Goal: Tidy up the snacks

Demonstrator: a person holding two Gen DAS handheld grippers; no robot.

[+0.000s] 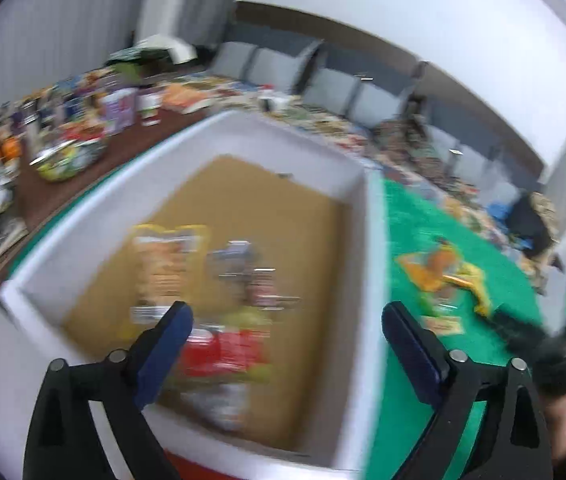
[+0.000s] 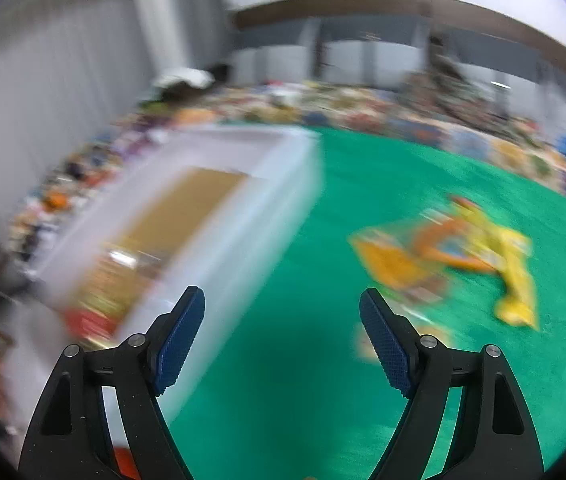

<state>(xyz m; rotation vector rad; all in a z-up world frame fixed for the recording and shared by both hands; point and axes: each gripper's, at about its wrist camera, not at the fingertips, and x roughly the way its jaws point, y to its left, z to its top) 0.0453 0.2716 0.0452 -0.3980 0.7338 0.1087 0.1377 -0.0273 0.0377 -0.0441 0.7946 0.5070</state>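
I hold both grippers wide and empty: left gripper [image 1: 287, 320] above the white box [image 1: 375, 240], right gripper [image 2: 282, 306] apparently aimed toward blurred snack packets [image 2: 443, 256].

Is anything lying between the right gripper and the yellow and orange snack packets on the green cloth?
Nothing visible: bare green cloth separates the open right gripper from the yellow and orange snack packets; the white box sits off to the left.

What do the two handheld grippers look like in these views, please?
Both the left gripper and right gripper match: black, angular plastic frames with triangular cutouts and round silver pivot pins, each carrying two flat dark blue fingers with a fine knurled texture. No cables or markings show.
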